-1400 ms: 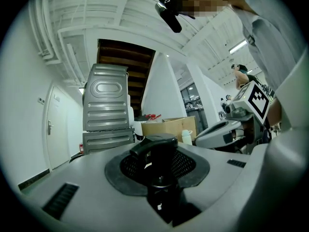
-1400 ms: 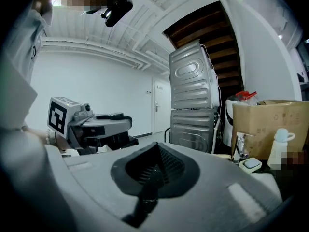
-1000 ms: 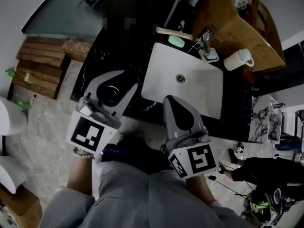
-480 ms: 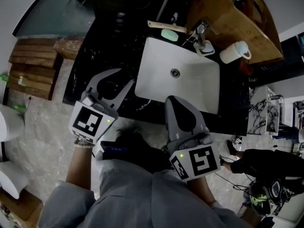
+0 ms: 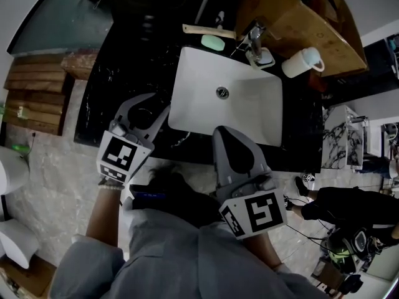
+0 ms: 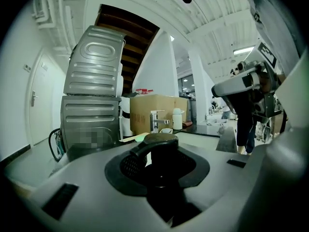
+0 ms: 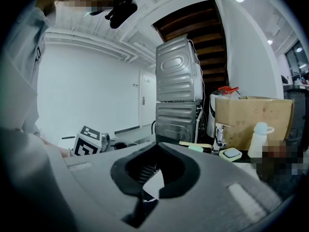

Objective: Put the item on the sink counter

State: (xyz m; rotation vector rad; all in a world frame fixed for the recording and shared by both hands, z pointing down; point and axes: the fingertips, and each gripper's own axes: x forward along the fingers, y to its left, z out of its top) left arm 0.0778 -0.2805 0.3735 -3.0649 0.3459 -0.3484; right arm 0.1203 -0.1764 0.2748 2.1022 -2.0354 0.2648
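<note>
My left claw (image 5: 157, 103) reaches forward, tipped slightly down, over the black marble sink counter (image 5: 109, 83). Its jaws are clamped on a dark round-capped item (image 5: 144, 117) held between them. I cannot tell if the item touches the counter. To the right, my right claw (image 5: 222, 131) points at the near rim of the white rectangular basin (image 5: 249, 104), jaws closed together and empty.

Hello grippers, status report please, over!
Left gripper shut on dark round item, over black counter. Right gripper shut, empty. Nothing seen blocking the spot.
</note>
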